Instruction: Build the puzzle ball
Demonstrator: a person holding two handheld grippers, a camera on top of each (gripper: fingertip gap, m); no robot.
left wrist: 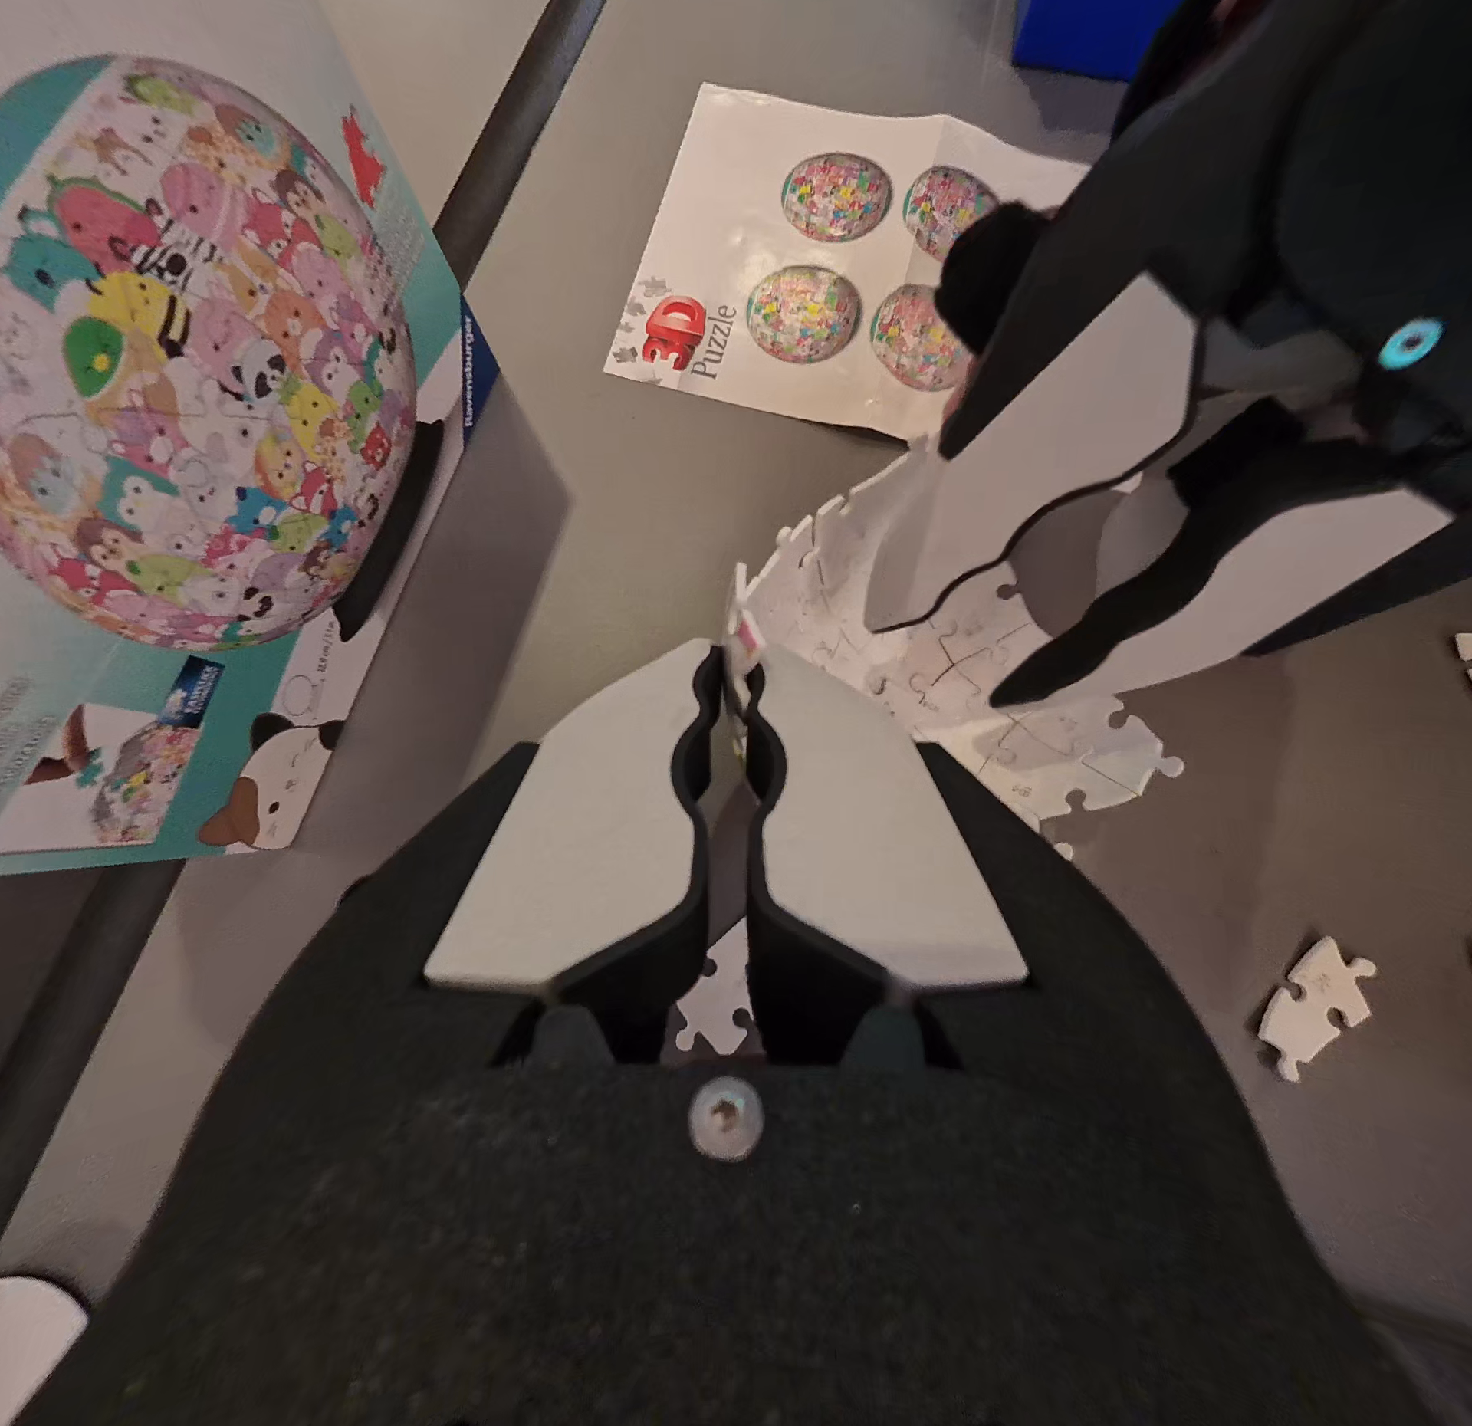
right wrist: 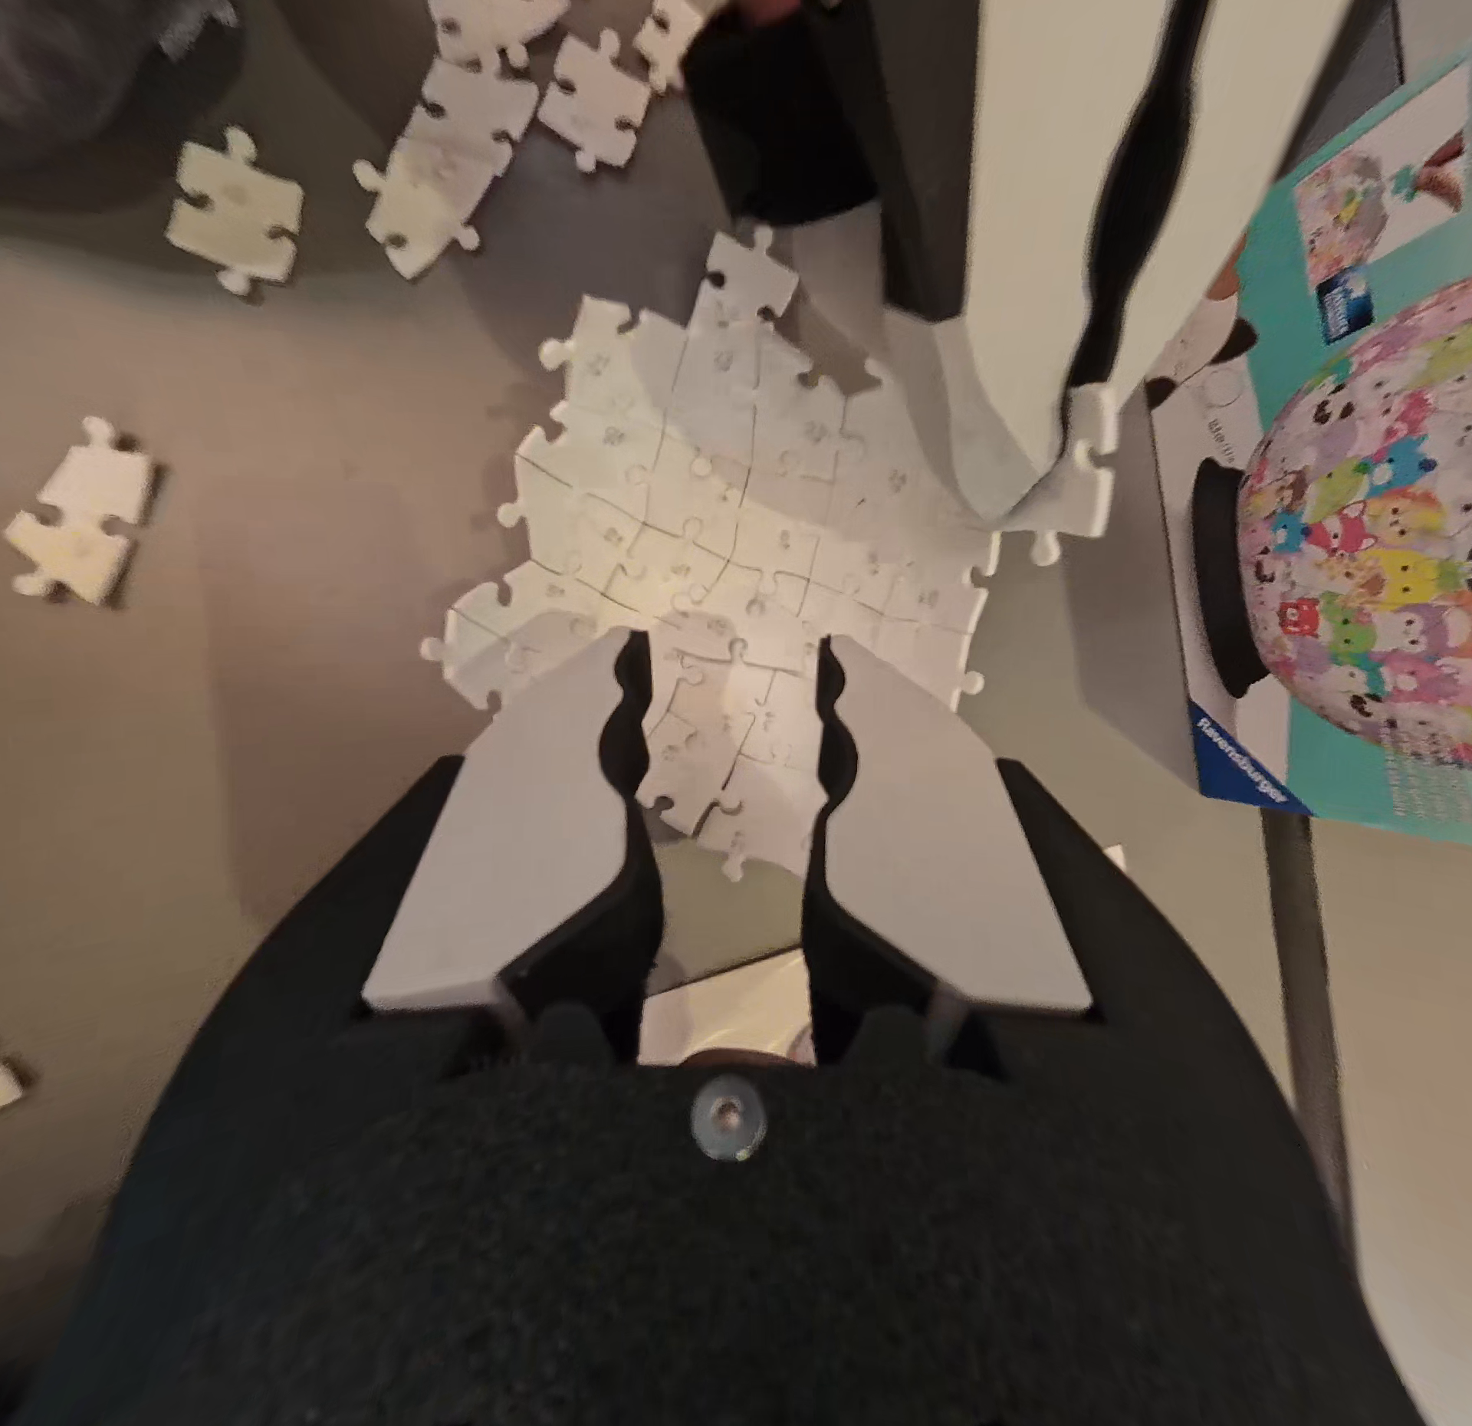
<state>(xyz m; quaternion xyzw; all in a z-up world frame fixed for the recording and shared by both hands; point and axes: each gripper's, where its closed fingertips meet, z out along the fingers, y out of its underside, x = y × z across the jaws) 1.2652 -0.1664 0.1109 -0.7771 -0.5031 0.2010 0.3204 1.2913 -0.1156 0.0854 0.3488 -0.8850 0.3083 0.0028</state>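
The partly built puzzle ball is a curved sheet of joined white pieces, blank side up, on the grey table; it also shows in the left wrist view. My left gripper is shut on the sheet's raised edge, where a pink printed side shows. In the right wrist view it comes in from the top right and pinches the sheet's right edge. My right gripper is open and empty, its fingers just above the sheet's near part. In the left wrist view it hovers open over the sheet.
The puzzle box with the ball picture stands at the left, and at the right in the right wrist view. A folded instruction sheet lies beyond. Loose white pieces lie scattered at the far left, one nearer. A dark bar runs beside the box. Both grippers' tips are roughly 30 cm from the dark bar. The right camera catches it too, in the right wrist view.
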